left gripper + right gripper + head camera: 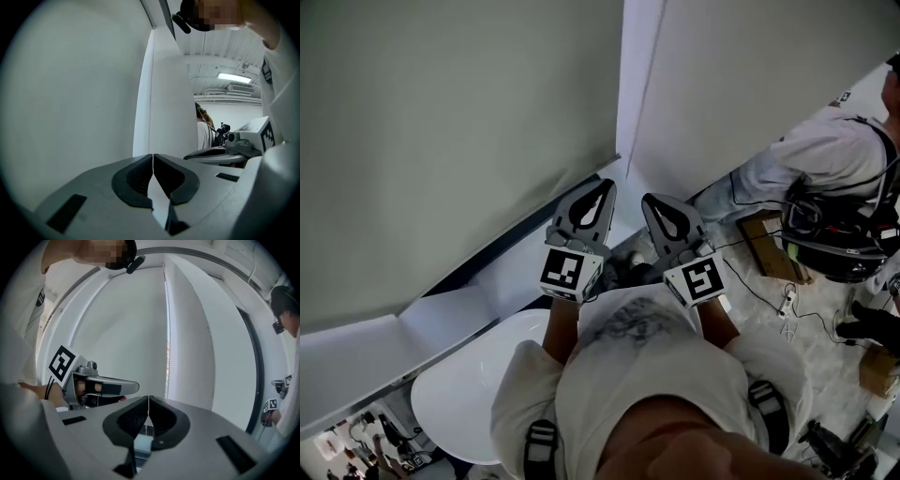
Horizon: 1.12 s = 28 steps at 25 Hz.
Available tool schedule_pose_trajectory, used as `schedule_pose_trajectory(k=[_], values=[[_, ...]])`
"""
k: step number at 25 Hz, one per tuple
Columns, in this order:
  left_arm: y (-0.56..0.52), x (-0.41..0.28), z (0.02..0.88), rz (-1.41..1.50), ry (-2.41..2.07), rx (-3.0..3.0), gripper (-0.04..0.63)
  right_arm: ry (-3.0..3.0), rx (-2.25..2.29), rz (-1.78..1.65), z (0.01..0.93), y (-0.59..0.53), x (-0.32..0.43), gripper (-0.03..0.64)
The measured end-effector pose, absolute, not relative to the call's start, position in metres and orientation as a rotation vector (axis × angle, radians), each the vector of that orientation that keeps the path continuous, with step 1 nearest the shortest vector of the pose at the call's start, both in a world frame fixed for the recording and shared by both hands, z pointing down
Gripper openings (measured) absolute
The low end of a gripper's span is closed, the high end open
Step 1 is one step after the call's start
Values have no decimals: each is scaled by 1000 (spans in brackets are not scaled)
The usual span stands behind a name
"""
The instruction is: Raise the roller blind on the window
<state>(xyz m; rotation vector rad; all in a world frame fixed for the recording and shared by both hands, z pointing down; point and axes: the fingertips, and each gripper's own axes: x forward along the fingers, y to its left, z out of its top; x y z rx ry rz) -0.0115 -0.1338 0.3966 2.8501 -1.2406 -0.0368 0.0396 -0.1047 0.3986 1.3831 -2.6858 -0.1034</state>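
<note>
Roller blind (441, 141): pale grey-green, lowered over the window; the left of the head view is mostly filled by it.
Post (630, 84): white upright strip, set at the blind's rt edge; a 2nd blind (750, 66) is seen beyond it.
Bead chain (167, 357): thin line hung along the blind's rt edge, by the post; prob. the pull cord, but too fine to be sure.
L gripper (607, 186): held up just in front of the blind's lower rt corner. In the left gripper view, jaws of L gripper (153, 156) are pressed together, w/ nothing seen between them.
R gripper (650, 200): held beside L gripper, on the side away from the blind. In the right gripper view, jaws of R gripper (148, 398) are closed tip to tip, nothing clamped; the chain is seen apart, beyond the tips.
Table (459, 394): white, round, below the blind's bottom edge.
2nd person (825, 155): well to the blind's rt, w/ harness and gear.
</note>
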Motion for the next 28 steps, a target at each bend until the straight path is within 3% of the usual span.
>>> schedule_pose_trajectory(k=[16,20,28], values=[[-157,7,392,-54,-1165,2855,12,-2712,1311,-98,398,-108,38,63],[-160,20,396,-59,-1123,2871,64,-2704,1310,-87,405,-109,44,63],[-173,30,394,-58,-1077,2904,93,-2694,1312,-83,405,-109,44,63]])
